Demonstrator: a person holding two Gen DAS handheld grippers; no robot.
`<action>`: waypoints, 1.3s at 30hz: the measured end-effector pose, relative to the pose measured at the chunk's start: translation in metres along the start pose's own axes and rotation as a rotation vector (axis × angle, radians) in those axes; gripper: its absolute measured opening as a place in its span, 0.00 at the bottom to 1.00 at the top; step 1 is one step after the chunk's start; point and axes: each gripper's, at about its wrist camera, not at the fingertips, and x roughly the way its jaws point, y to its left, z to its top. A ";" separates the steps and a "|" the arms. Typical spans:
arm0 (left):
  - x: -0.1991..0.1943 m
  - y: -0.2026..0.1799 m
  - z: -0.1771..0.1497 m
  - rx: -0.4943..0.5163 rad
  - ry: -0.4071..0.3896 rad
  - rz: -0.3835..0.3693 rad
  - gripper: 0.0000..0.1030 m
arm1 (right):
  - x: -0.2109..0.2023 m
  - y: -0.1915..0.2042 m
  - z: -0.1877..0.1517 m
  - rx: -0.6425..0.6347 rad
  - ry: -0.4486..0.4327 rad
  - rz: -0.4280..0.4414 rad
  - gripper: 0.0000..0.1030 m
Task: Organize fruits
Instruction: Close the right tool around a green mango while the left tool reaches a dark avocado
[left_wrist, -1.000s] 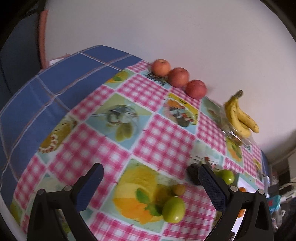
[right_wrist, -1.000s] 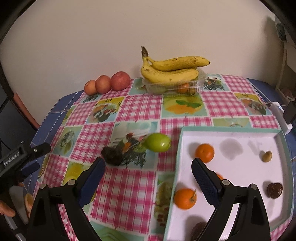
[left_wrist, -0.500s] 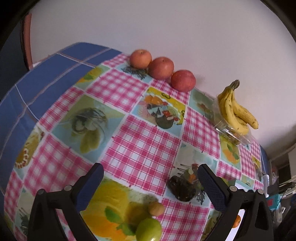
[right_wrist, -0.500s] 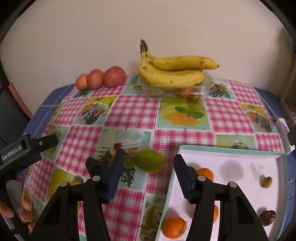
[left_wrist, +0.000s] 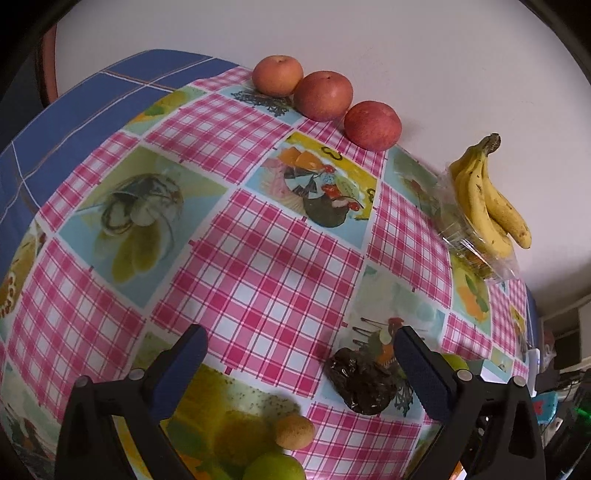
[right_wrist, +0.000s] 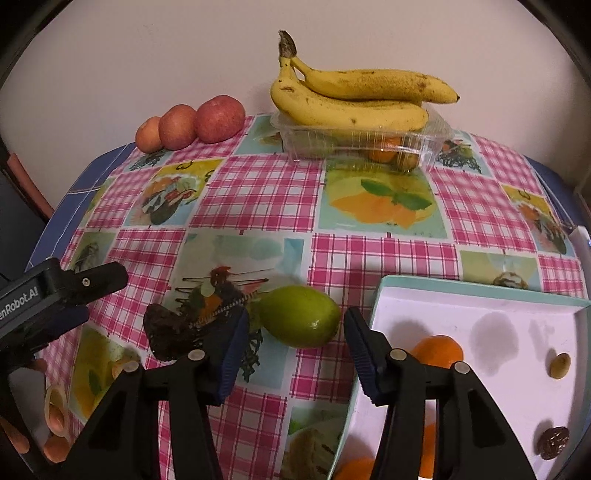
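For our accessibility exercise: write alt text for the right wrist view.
The right gripper is open around a green fruit on a pink checked tablecloth, beside a white tray holding oranges. Bananas and three apples sit by the wall.

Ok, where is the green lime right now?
In the right wrist view the lime lies on the tablecloth between the open fingers of the right gripper, with a dark wrinkled fruit to its left and the white tray to its right.
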 end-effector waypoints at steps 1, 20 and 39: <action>0.001 0.001 0.000 -0.003 0.002 0.000 0.98 | 0.002 0.000 0.000 0.001 0.002 -0.001 0.51; 0.007 -0.004 -0.004 -0.003 0.021 -0.018 0.98 | 0.005 0.001 0.000 -0.021 -0.031 -0.023 0.47; 0.020 -0.017 -0.018 -0.030 0.109 -0.108 0.60 | 0.000 -0.003 -0.003 -0.021 -0.021 -0.006 0.46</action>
